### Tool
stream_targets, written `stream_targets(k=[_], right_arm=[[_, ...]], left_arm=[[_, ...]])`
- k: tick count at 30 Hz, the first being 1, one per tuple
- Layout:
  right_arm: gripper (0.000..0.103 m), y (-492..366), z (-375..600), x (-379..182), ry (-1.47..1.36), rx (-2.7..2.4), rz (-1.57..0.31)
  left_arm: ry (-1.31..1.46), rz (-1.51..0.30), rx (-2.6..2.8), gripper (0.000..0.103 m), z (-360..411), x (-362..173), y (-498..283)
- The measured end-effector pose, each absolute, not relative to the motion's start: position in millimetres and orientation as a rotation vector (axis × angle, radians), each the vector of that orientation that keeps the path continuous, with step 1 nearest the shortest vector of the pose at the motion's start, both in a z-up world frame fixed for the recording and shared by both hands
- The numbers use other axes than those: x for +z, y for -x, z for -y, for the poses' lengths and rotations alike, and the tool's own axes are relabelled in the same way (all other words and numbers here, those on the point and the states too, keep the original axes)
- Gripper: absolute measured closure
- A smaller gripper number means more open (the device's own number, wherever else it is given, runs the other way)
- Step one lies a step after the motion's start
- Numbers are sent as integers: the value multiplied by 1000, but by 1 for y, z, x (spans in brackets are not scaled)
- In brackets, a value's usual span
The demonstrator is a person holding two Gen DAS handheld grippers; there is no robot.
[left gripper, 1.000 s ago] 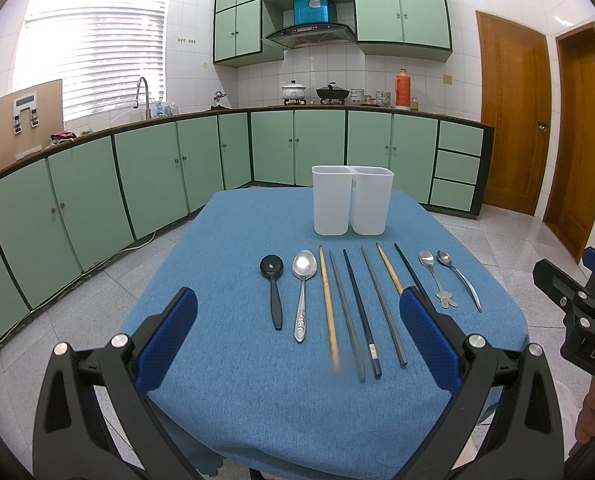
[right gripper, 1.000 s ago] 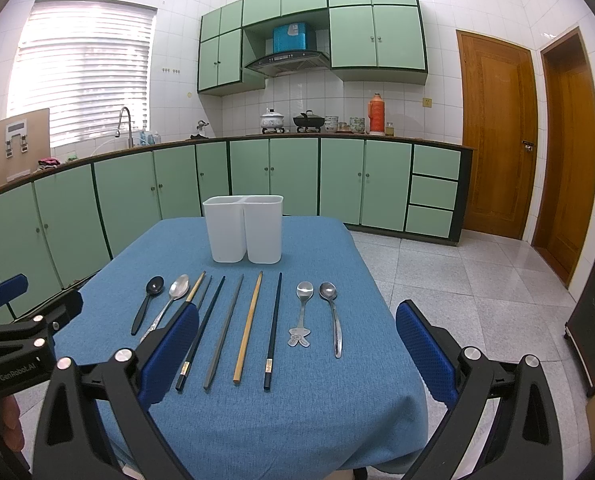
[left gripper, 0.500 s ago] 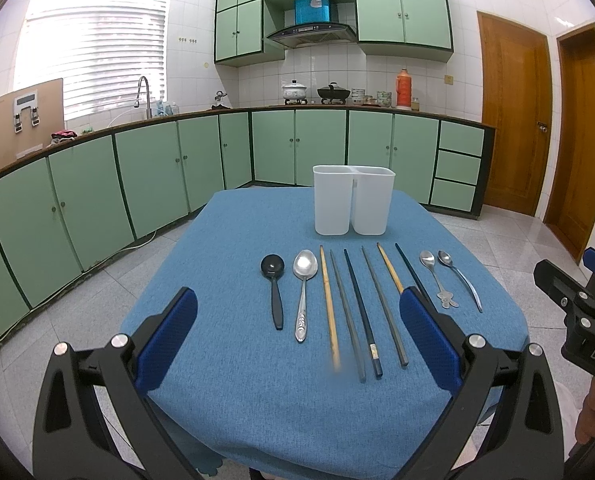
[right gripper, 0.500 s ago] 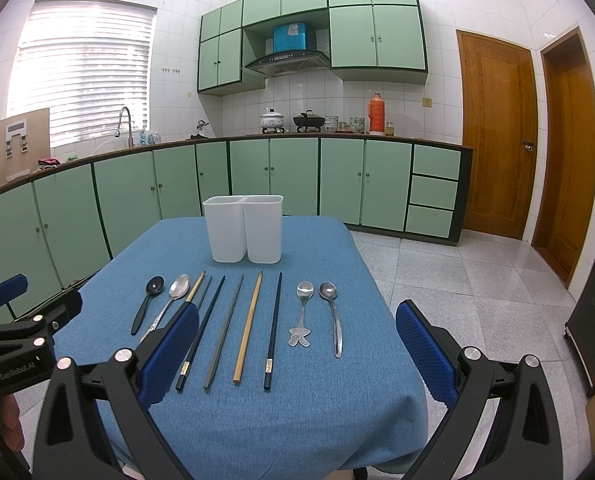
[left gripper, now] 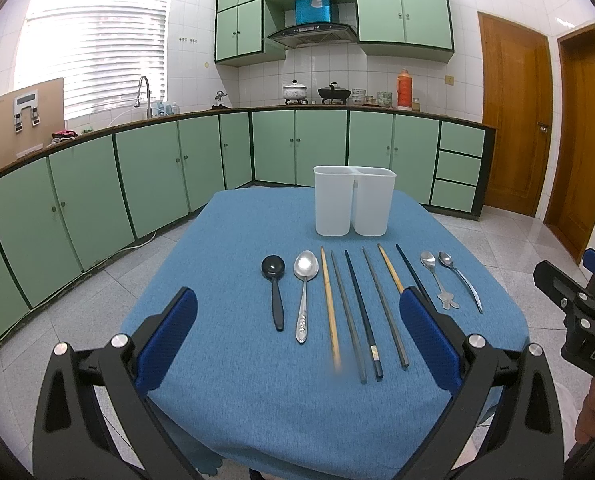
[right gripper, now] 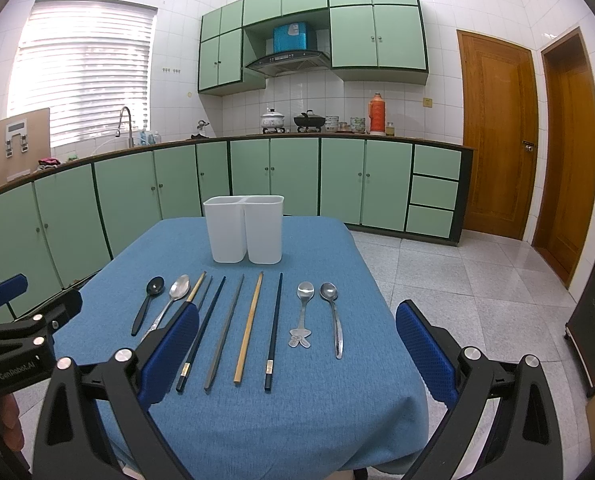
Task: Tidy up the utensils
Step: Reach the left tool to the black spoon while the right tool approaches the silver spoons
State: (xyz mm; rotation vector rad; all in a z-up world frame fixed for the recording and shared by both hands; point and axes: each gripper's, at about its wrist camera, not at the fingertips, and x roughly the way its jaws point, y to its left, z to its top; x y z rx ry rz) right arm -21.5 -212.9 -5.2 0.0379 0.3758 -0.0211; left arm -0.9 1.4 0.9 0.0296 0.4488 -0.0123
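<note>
A: What can't you make out from your left tool (left gripper: 297,332)?

B: Its right blue pad (left gripper: 427,334) hides the near ends of a tan chopstick (left gripper: 389,268) and a dark chopstick (left gripper: 409,270). The near tip of another tan chopstick (left gripper: 329,306) blurs out.

A: And your right tool (right gripper: 297,344)?

B: Its left pad covers the handle of the large silver spoon (right gripper: 176,295) and the near ends of two chopsticks. Both tools stand wide apart, holding nothing.

A: Where are the utensils?

B: In a row on the blue desk (left gripper: 265,400), just in front of the white two-compartment holder (left gripper: 353,205). The black spoon (left gripper: 274,286) lies leftmost, two small spoons (right gripper: 317,316) rightmost.

A: Room?

B: Bare cloth runs on to the near edge; tiled floor (right gripper: 477,288) lies open to the right.
</note>
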Motion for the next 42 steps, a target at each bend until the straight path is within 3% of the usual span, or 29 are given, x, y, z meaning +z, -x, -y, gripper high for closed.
stream_targets(k=[11, 26, 33, 39, 42], right_arm=[[6, 5, 220, -9, -45, -50, -390], [7, -102, 242, -32, -34, -132, -464], [14, -144, 237, -48, -17, -122, -529], [20, -171, 244, -64, -19, -126, -599], [20, -182, 248, -70, -24, -131, -627]], left_arm=[[-4, -481, 48, 5, -21, -5, -22], [-39, -697, 133, 5, -50, -48, -168], [-25, -822, 130, 5, -56, -67, -223], [-6, -910, 121, 21, -62, -84, -252], [12, -936, 100, 22, -63, -90, -261]])
